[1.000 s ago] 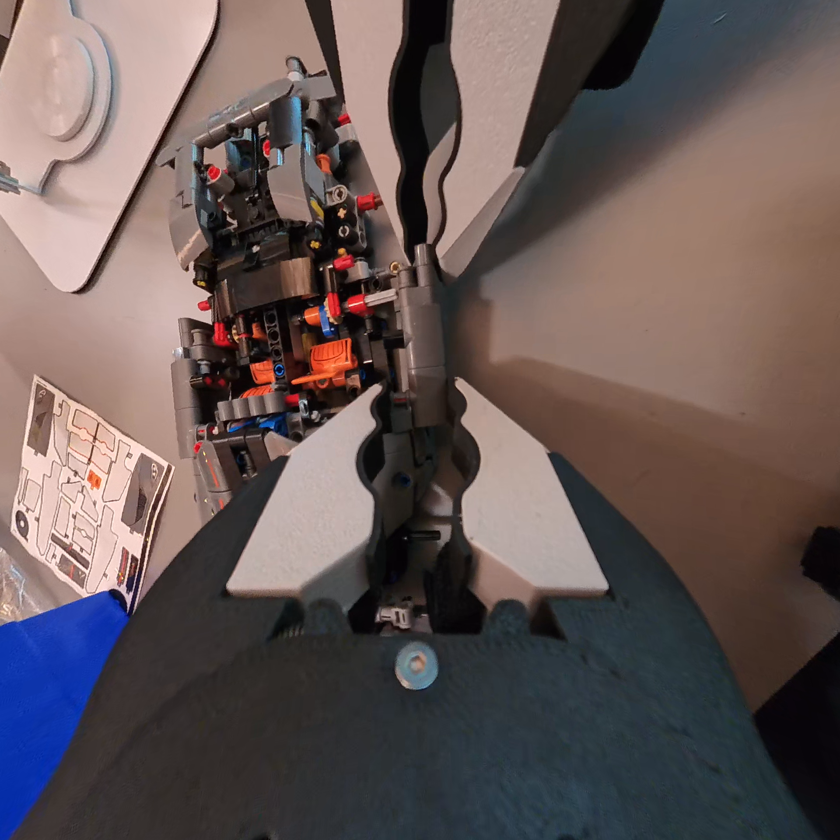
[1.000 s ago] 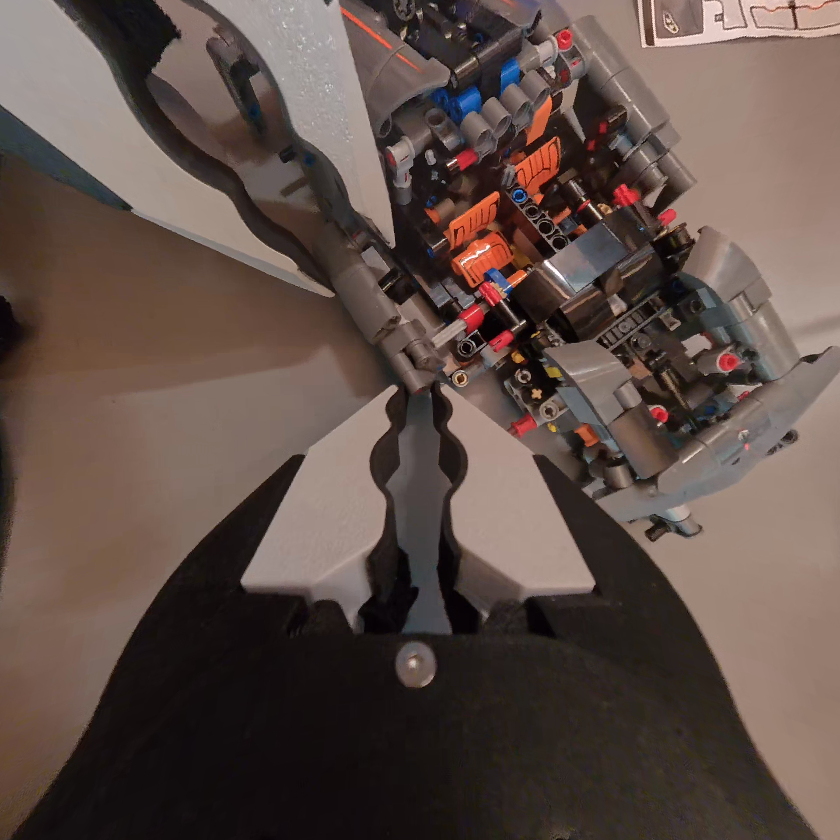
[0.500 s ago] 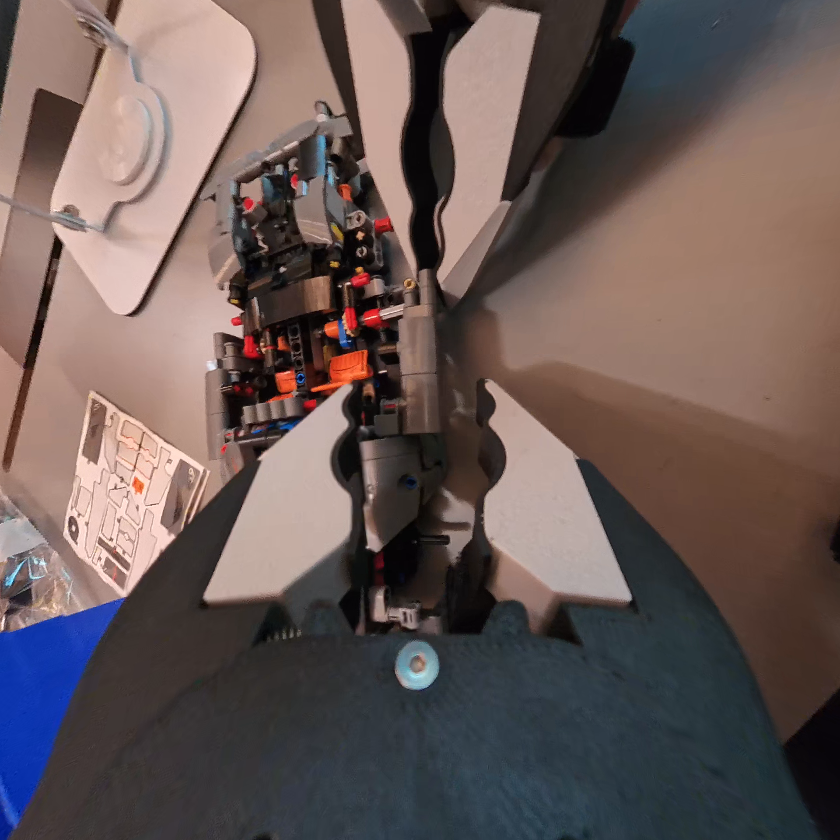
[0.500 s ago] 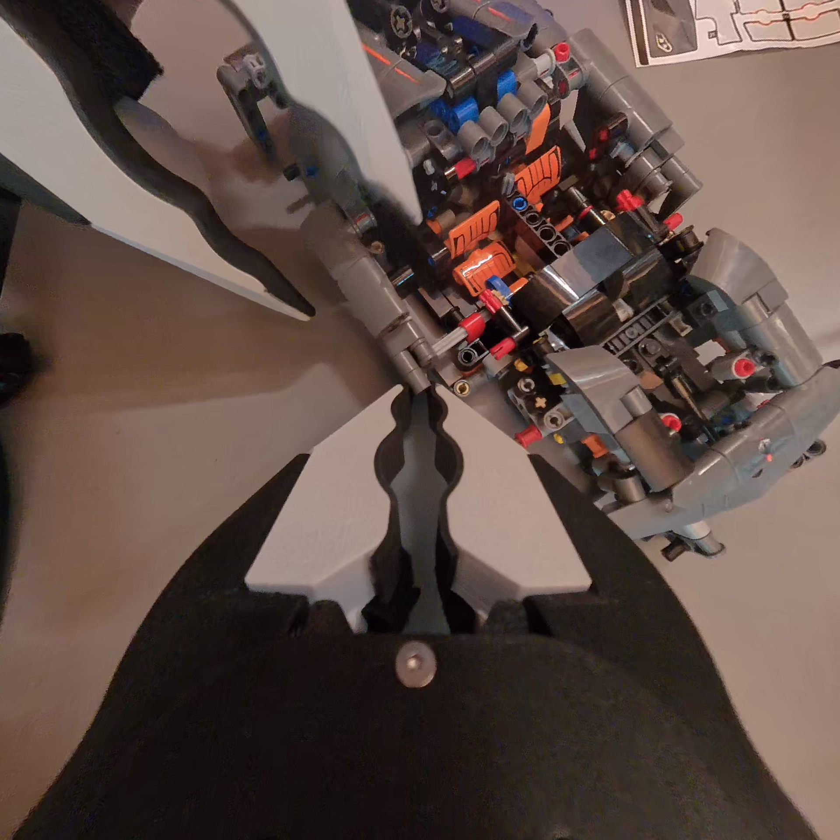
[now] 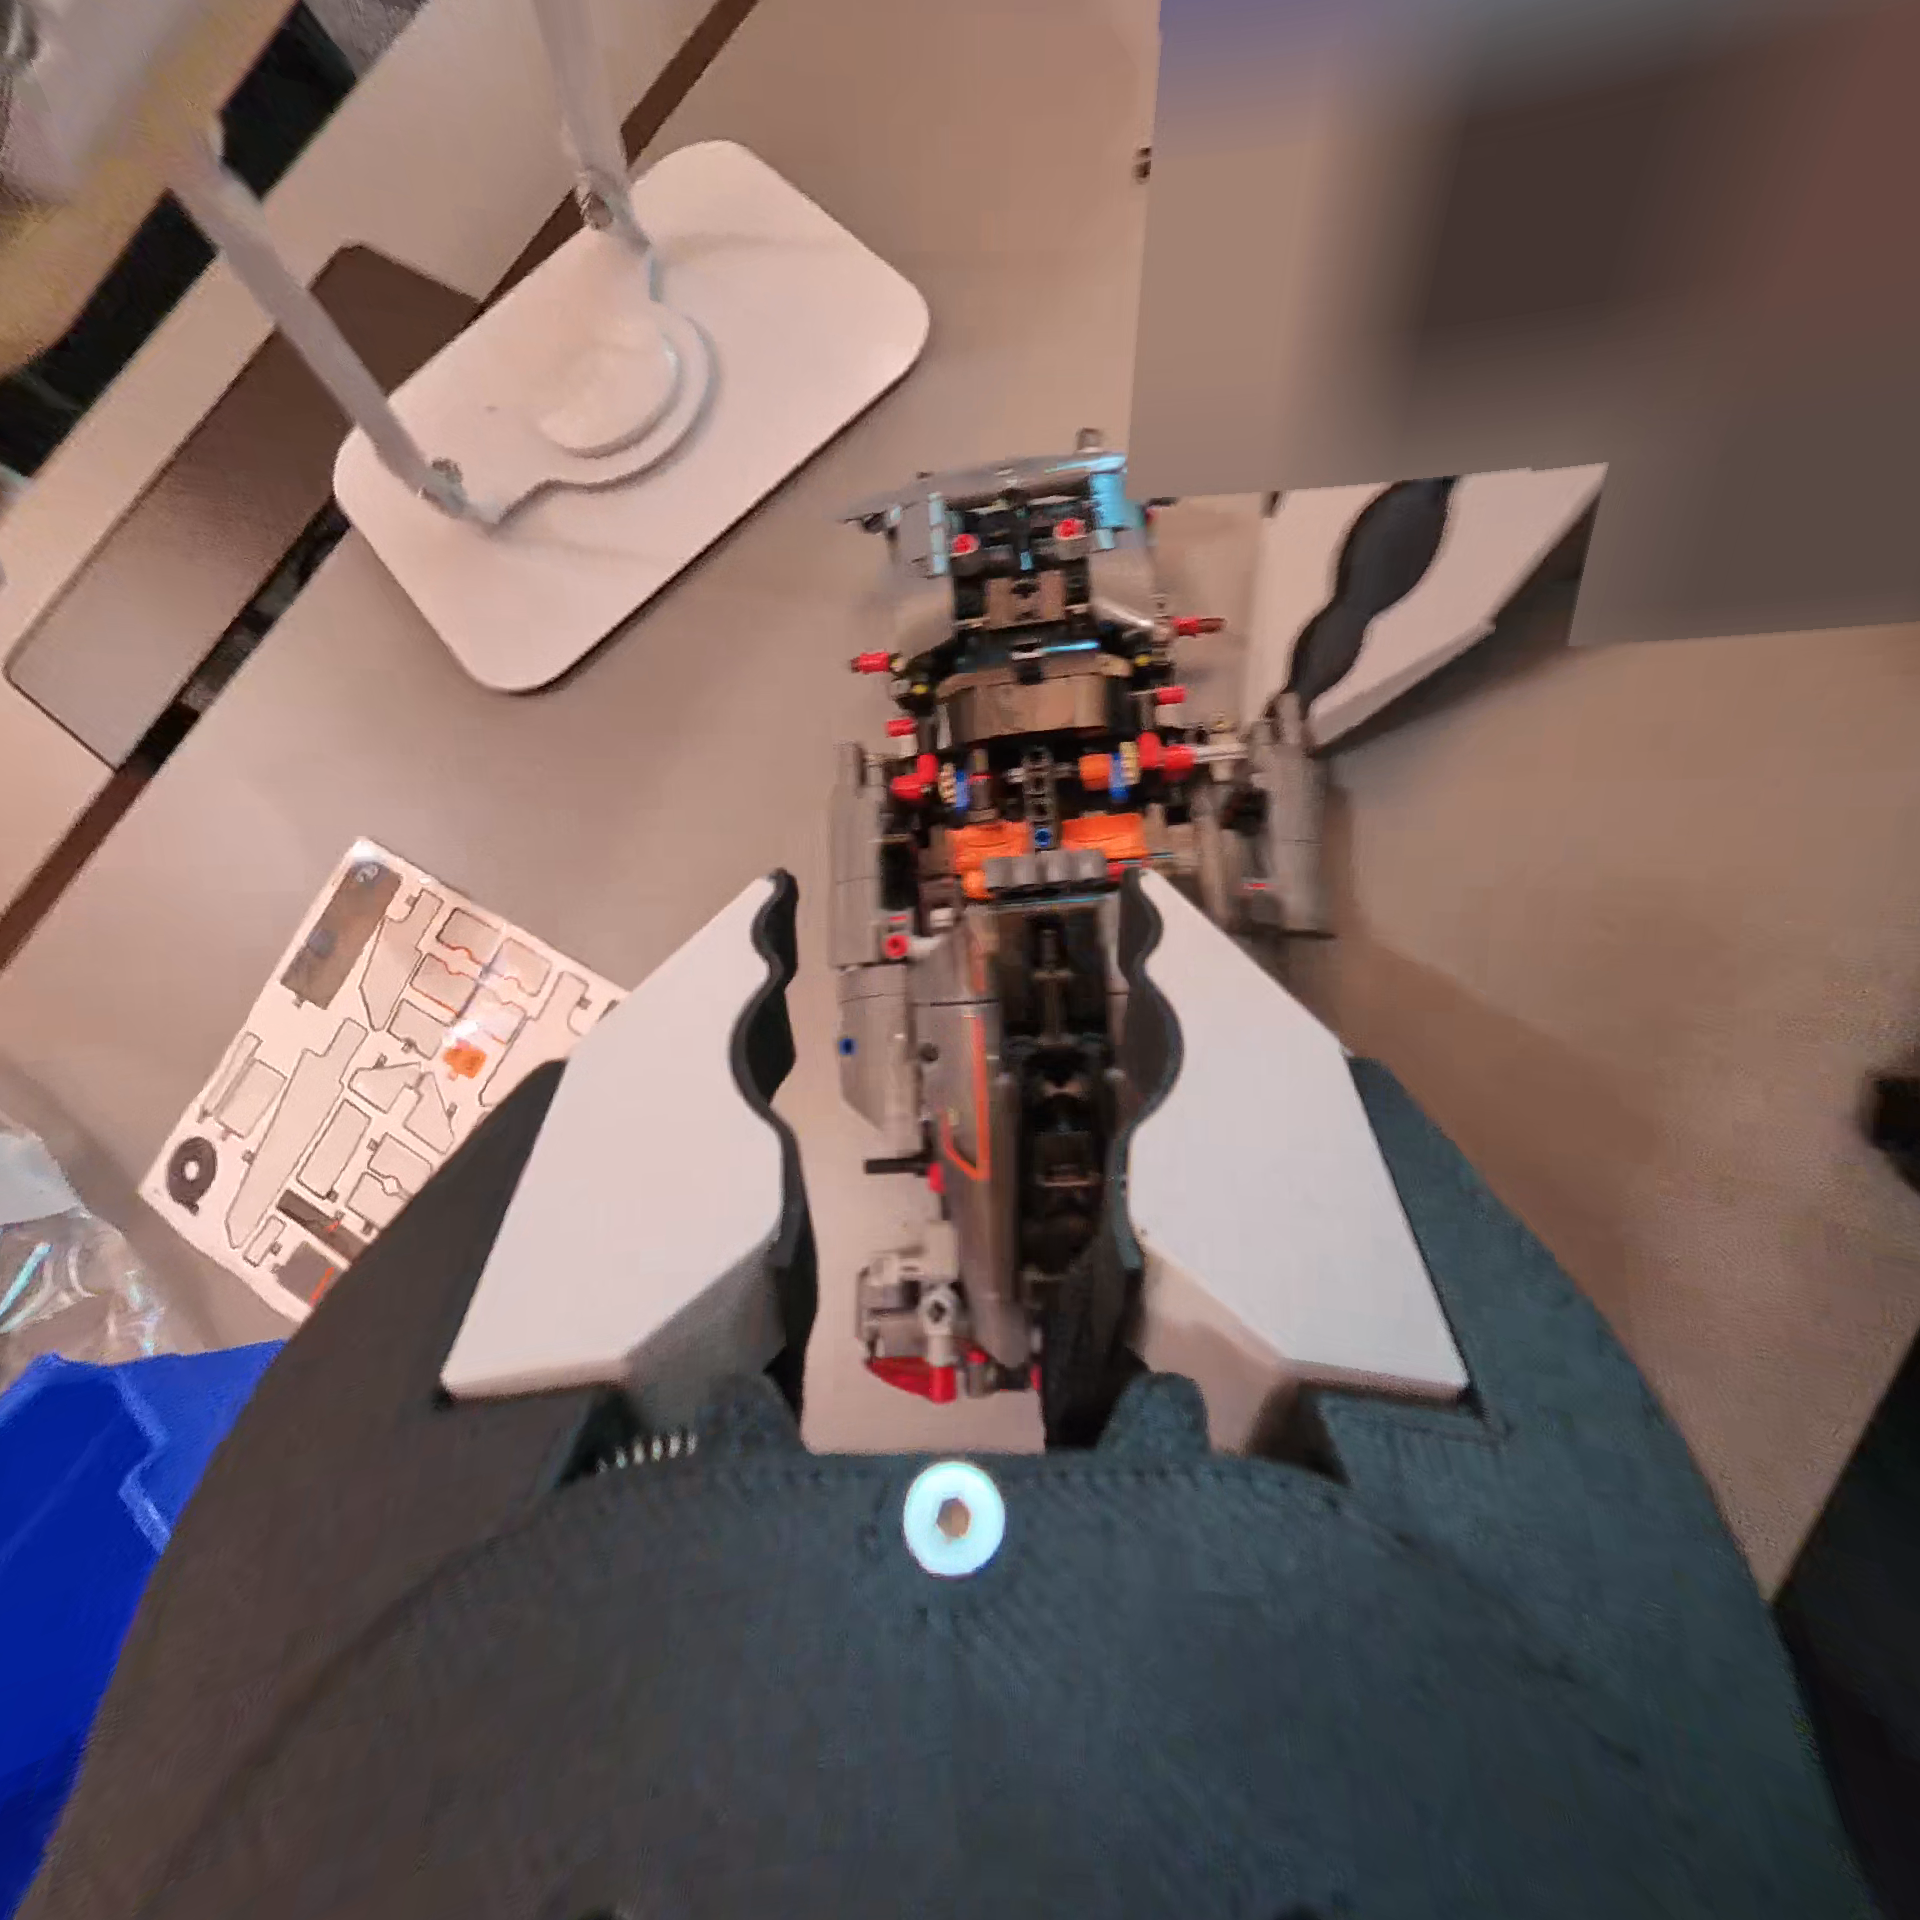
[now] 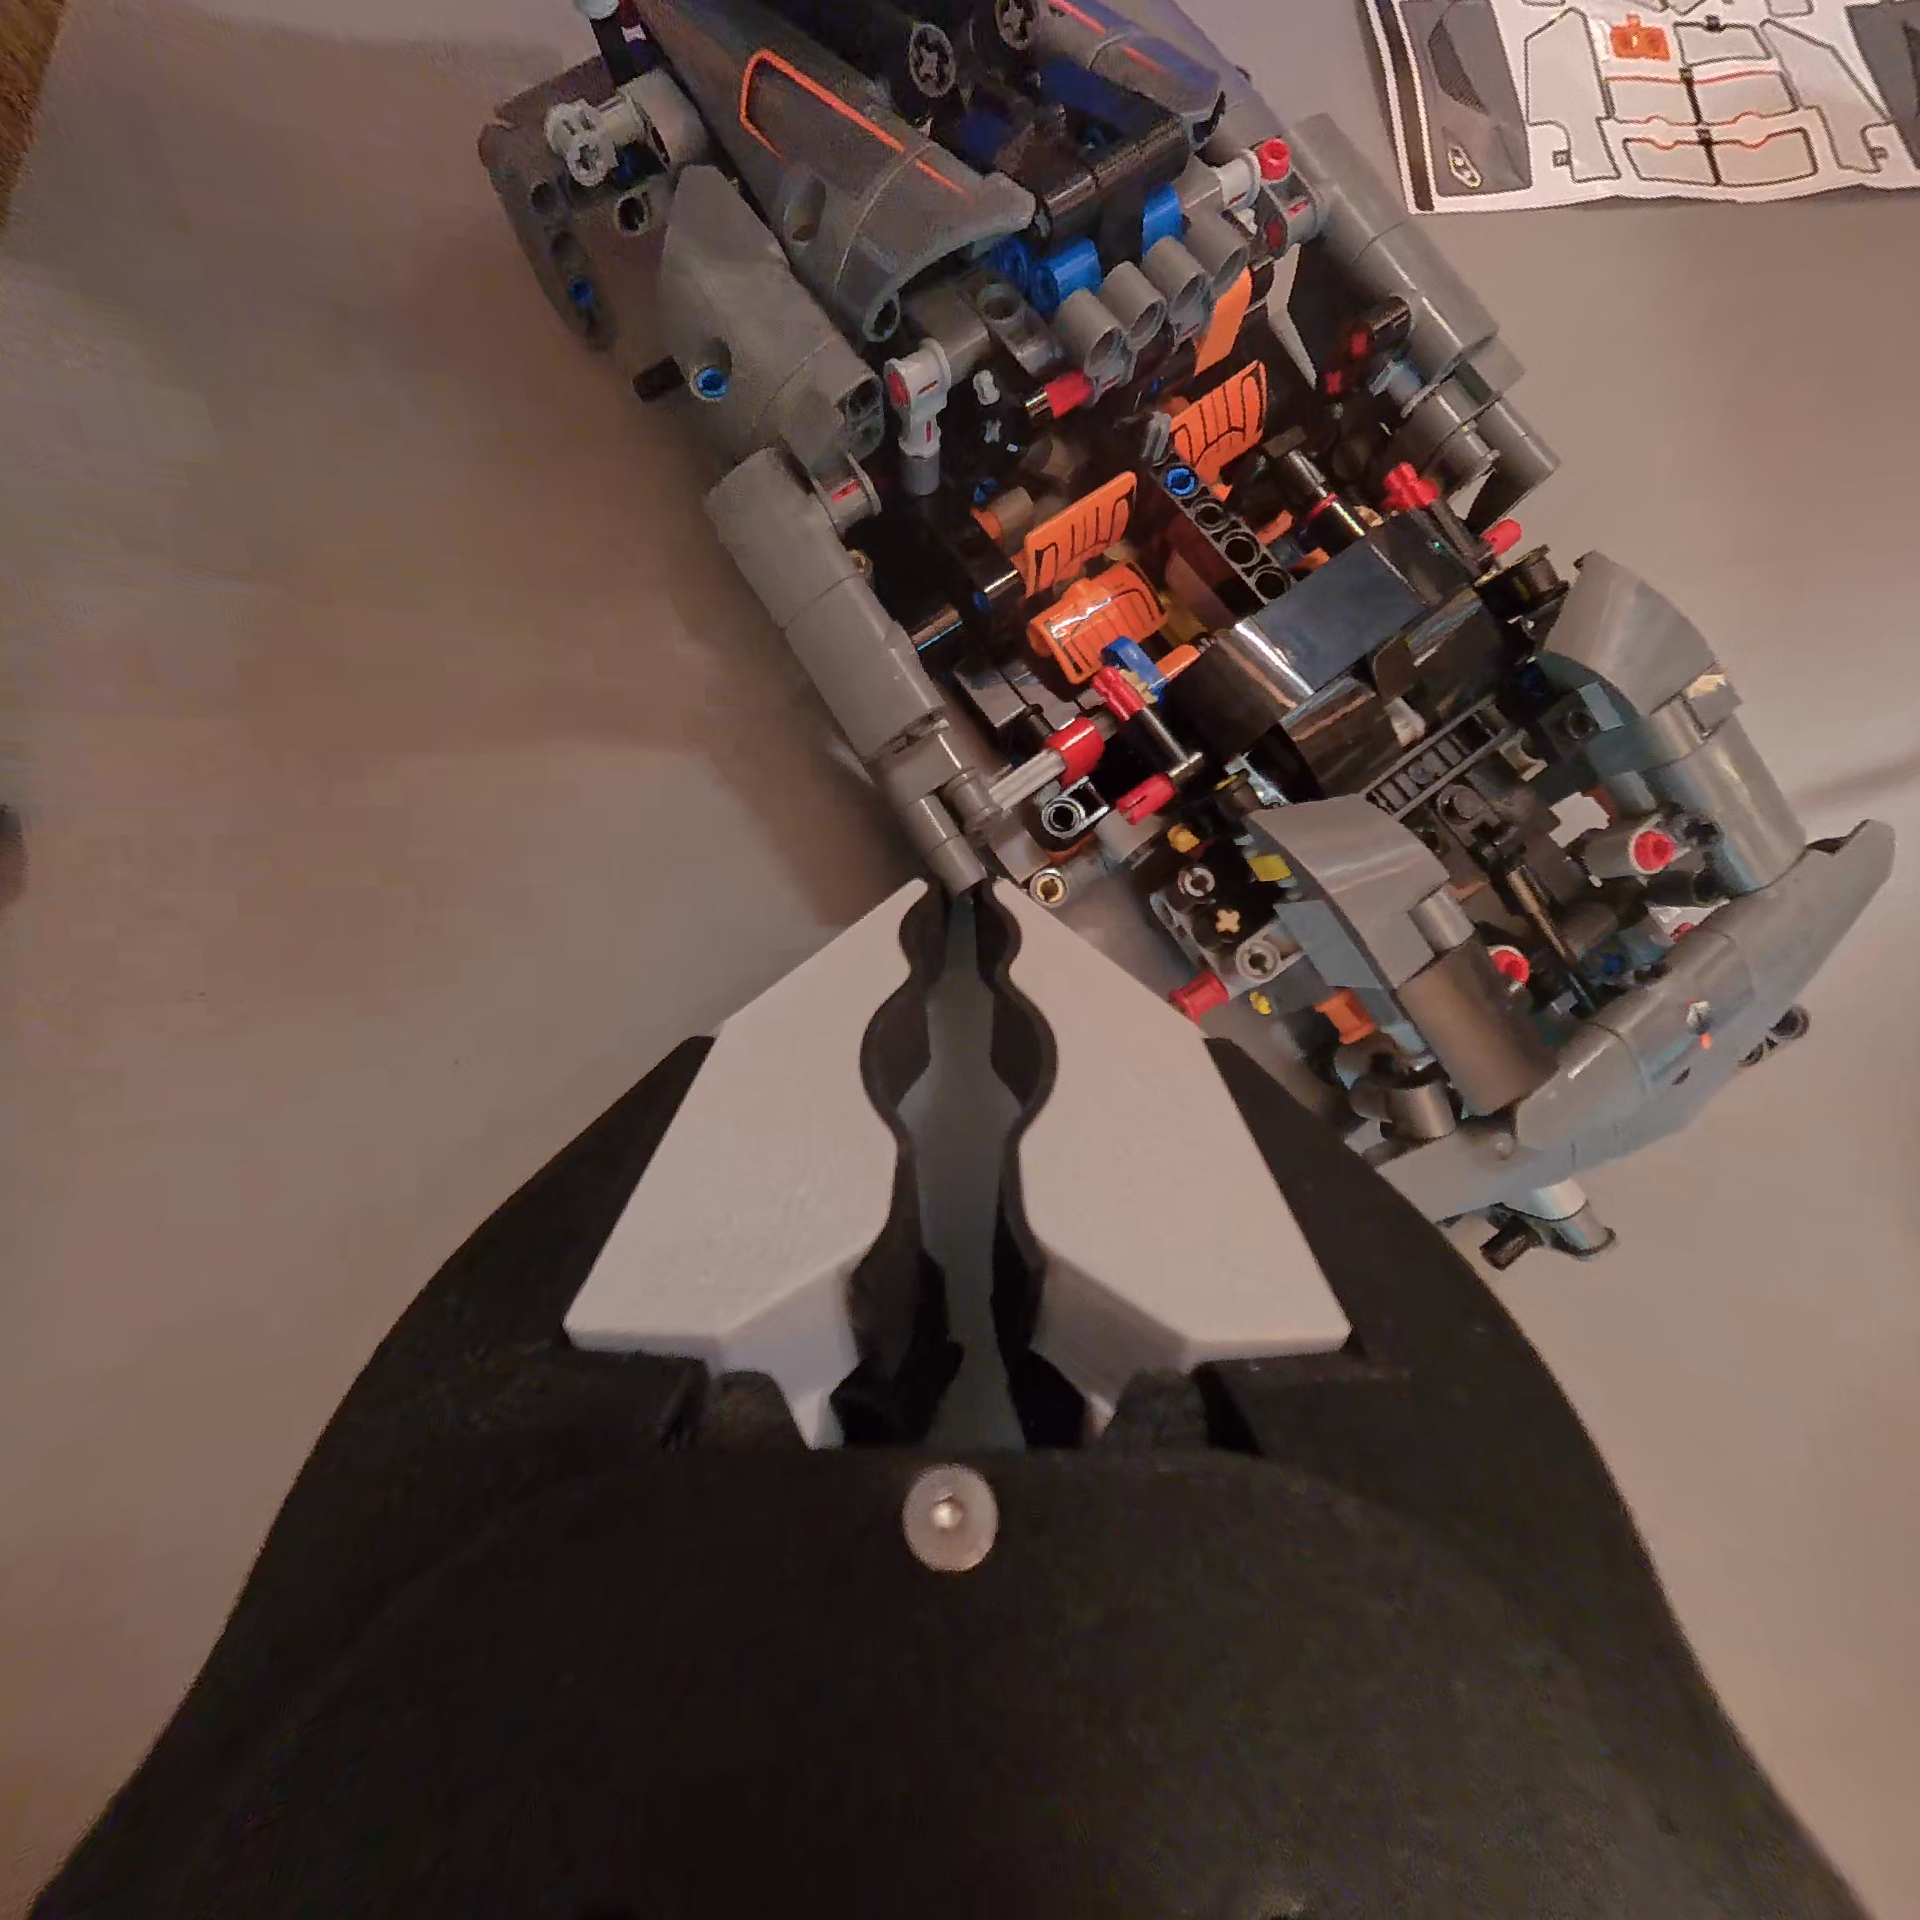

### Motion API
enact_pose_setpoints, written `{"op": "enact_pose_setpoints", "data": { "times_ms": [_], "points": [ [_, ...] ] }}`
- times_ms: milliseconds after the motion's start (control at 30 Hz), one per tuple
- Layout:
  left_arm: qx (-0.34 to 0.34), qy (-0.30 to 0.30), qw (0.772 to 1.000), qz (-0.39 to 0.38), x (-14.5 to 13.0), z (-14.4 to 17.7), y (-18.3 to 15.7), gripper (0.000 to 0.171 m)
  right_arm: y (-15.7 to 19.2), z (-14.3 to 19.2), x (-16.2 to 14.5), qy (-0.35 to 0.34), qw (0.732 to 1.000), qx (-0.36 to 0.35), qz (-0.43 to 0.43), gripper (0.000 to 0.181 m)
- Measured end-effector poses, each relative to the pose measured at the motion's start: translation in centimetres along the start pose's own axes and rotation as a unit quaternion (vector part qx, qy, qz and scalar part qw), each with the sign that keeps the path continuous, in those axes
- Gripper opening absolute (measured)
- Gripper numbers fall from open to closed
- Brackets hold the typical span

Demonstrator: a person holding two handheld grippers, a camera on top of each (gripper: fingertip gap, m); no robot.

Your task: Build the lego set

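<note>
A half-built grey, black and orange lego car (image 5: pixel 1039 727) lies on the table. My left gripper (image 5: pixel 956 894) is open wide and empty, held above the car's rear, with the body showing between its fingers. My right gripper (image 6: pixel 961 914) is shut on the front end of the car's long grey side panel (image 6: pixel 831 603). In the left wrist view the right gripper (image 5: pixel 1294 707) comes in from the upper right and meets that panel (image 5: pixel 1288 821) on the car's right side. The car (image 6: pixel 1247 623) fills the upper right of the right wrist view.
A sticker sheet (image 5: pixel 384 1070) lies left of the car and also shows in the right wrist view (image 6: pixel 1662 94). A white stand base (image 5: pixel 644 416) sits at the back left. A blue bin (image 5: pixel 94 1507) and clear plastic bags (image 5: pixel 52 1247) are at the near left. Tip to tip, the grippers are about 15 centimetres apart.
My left gripper has opened, let go of the rear of the grey side panel, and pulled back and up over the car's middle. My right gripper has stayed at the panel's front end.
</note>
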State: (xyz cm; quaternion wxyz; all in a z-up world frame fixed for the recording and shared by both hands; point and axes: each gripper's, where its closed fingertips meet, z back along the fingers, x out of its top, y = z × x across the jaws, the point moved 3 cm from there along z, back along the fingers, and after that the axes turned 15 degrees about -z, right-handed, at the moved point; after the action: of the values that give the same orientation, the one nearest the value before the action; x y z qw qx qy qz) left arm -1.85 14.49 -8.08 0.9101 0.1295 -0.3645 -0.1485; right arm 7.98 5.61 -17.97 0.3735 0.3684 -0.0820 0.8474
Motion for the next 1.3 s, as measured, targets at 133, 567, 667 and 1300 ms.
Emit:
{"op": "enact_pose_setpoints", "data": {
  "times_ms": [133,567,667,1300],
  "points": [
    [-0.039,0.013,0.996,0.078,-1.9,-2.6,2.4,0.061,0.0,0.1,0.0,-0.003,1.0,-0.017,0.018,0.002],
    [-0.241,-0.04,0.939,0.241,-3.7,-8.1,2.3,0.045,-0.1,0.1,-0.1,-0.014,0.998,-0.036,0.041,0.001],
    [-0.254,-0.04,0.94,0.225,-3.6,-8.0,1.9,0.038,-0.1,0.2,-0.1,-0.014,0.999,-0.032,0.031,0.0],
    [-0.296,-0.063,0.92,0.25,-3.9,-8.5,1.8,0.036,-0.4,0.3,0.1,0.002,0.997,-0.022,-0.069,0.0]
  ]
}}
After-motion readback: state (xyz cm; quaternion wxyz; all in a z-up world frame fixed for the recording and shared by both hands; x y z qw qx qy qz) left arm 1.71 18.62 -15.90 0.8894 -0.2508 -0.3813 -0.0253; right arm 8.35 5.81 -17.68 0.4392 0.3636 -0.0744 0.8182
